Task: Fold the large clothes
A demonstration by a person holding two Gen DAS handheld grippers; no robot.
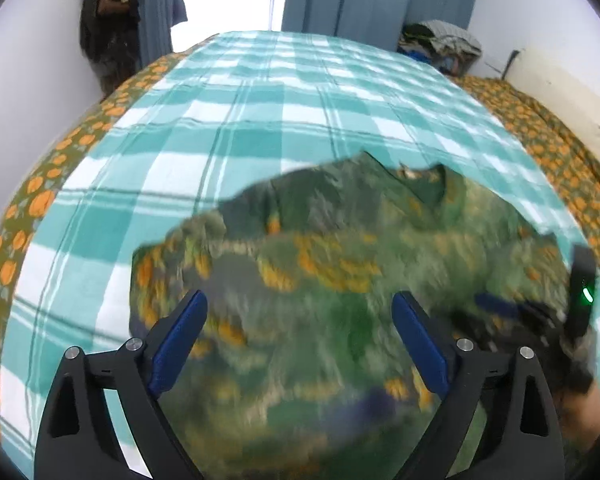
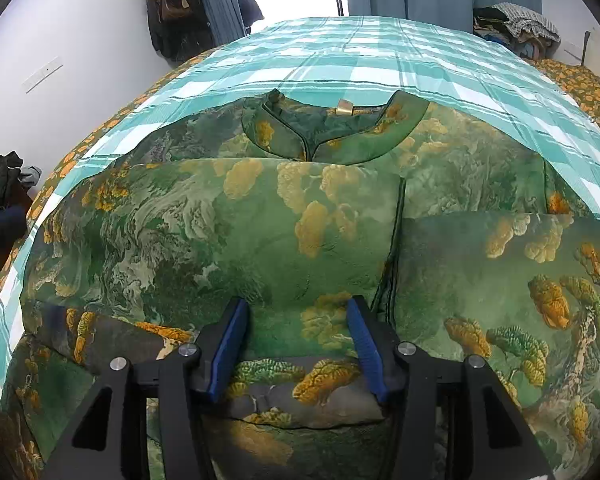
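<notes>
1. The right gripper (image 2: 298, 344) sits low on the green printed garment (image 2: 228, 216). Its jaws stand partly apart, with a soft roll of the folded cloth between them; whether the pads truly press it I cannot tell.
2. The left gripper (image 1: 300, 336) hangs above the blurred garment with jaws wide apart and nothing between them.
3. The garment lies on the bed (image 2: 440, 68), collar (image 2: 332, 128) at the far end, both sides already turned in over the middle.
4. To fold well, I judge: take the near hem with both grippers, lift evenly, and carry it toward the collar, keeping the side edges square.
5. No containers show; only a heap of clothes (image 2: 516, 24) lies beyond the bed.
</notes>
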